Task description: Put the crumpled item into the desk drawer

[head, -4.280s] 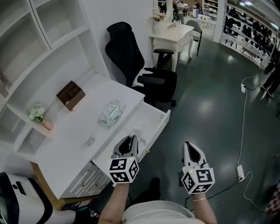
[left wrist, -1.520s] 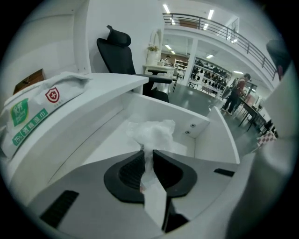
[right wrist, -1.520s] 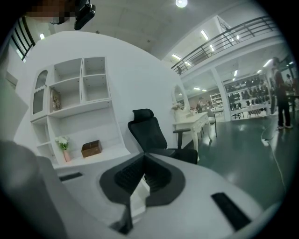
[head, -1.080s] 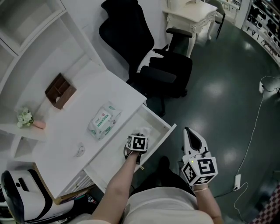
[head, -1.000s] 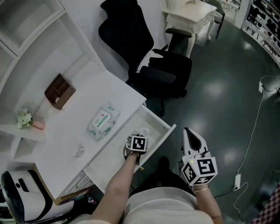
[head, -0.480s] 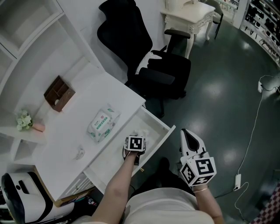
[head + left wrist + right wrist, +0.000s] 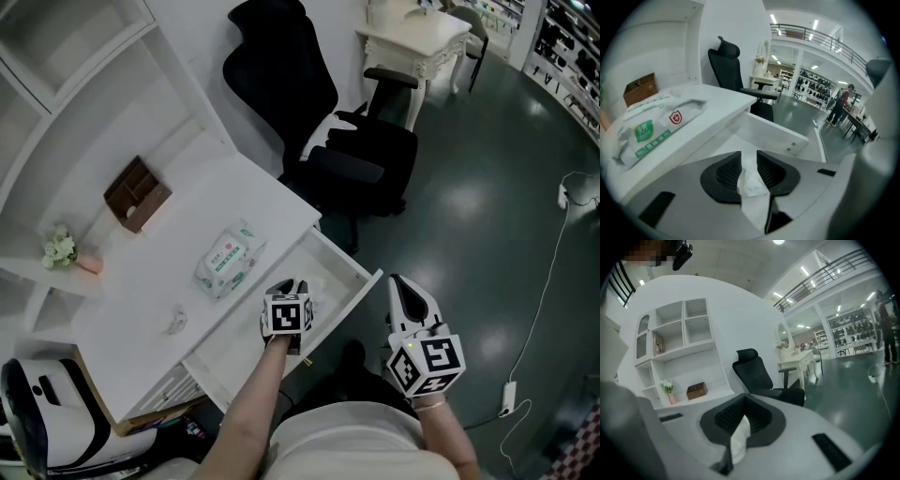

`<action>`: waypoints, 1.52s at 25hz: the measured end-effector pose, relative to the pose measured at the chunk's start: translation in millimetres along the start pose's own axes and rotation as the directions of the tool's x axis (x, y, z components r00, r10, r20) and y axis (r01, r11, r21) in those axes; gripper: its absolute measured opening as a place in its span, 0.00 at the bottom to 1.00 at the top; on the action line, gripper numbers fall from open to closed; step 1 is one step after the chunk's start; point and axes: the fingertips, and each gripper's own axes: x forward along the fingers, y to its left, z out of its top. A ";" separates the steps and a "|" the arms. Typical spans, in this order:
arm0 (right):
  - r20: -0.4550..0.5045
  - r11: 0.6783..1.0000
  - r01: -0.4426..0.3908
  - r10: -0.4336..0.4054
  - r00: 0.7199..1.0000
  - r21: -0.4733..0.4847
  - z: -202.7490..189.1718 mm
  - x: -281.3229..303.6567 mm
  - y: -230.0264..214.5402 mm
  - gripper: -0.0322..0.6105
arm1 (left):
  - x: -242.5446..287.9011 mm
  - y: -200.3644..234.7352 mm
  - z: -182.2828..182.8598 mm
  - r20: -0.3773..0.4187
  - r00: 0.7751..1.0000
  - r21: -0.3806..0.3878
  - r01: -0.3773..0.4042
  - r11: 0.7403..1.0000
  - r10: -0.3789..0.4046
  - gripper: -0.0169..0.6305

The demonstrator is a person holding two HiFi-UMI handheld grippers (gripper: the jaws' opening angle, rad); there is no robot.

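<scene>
The left claw [image 7: 749,158] is hovering over the open drawer [image 7: 349,292] at the counter's [image 7: 159,272] front edge. Its jaws are spread, just now narrowing slightly, and are gripping nothing. The crumpled tissue [image 7: 751,182] is lying in the drawer beneath their gap. The right claw [image 7: 401,284] is hanging beyond the counter, pinching a white scrap [image 7: 737,441].

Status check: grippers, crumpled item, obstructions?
Left gripper open over drawer, jaws just opened then eased in. Crumpled tissue lies in drawer, below the gap. Right gripper shut on white scrap. Nothing blocking.

A pack of wipes [image 7: 228,262] lies near a brown box [image 7: 138,193], with a black office chair [image 7: 323,131] beyond.
</scene>
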 end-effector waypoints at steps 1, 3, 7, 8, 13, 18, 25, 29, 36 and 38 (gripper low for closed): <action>0.002 1.000 -0.002 0.002 1.000 0.001 0.6 0.0 0.9 0.05 | -6.9 -0.8 5.9 0.026 1.000 -0.003 0.000 1.000 0.000 0.18; 0.004 1.000 -0.006 0.006 1.000 0.002 1.0 -0.1 2.6 0.05 | -20.5 -2.4 17.8 0.081 0.997 -0.007 0.000 1.000 0.000 0.17; 0.007 1.000 -0.017 0.017 1.000 0.000 2.4 0.4 6.6 0.05 | -50.7 -4.6 42.5 0.192 0.981 -0.013 0.001 1.000 0.002 0.14; 0.008 1.000 -0.019 0.019 1.000 0.000 3.0 0.3 7.9 0.05 | -58.7 -5.3 48.4 0.219 0.976 -0.012 0.001 1.000 0.001 0.14; 0.015 0.999 -0.033 0.033 0.999 -0.002 8.1 -0.6 13.3 0.05 | -98.7 -9.2 76.3 0.338 0.941 -0.008 0.002 1.000 0.001 0.12; 0.022 0.999 -0.050 0.050 0.999 -0.005 11.5 0.4 17.9 0.05 | -131.9 -10.3 94.3 0.428 0.904 -0.012 -0.001 1.000 0.006 0.10; 0.027 0.997 -0.077 0.077 0.997 -0.011 16.4 5.1 26.5 0.05 | -163.5 -6.7 103.9 0.497 0.868 -0.011 -0.003 1.000 0.008 0.06; 0.024 0.995 -0.097 0.098 0.995 -0.024 16.8 6.7 32.3 0.05 | -177.5 -2.4 104.3 0.526 0.850 -0.026 -0.011 1.000 0.023 0.05; 0.020 0.991 -0.130 0.131 0.991 -0.040 19.3 7.8 39.4 0.05 | -198.1 3.6 106.0 0.566 0.823 -0.048 -0.028 0.998 0.050 0.04; 0.019 0.990 -0.136 0.136 0.990 -0.037 19.7 7.7 40.1 0.05 | -202.0 4.1 105.8 0.572 0.818 -0.045 -0.036 0.998 0.055 0.04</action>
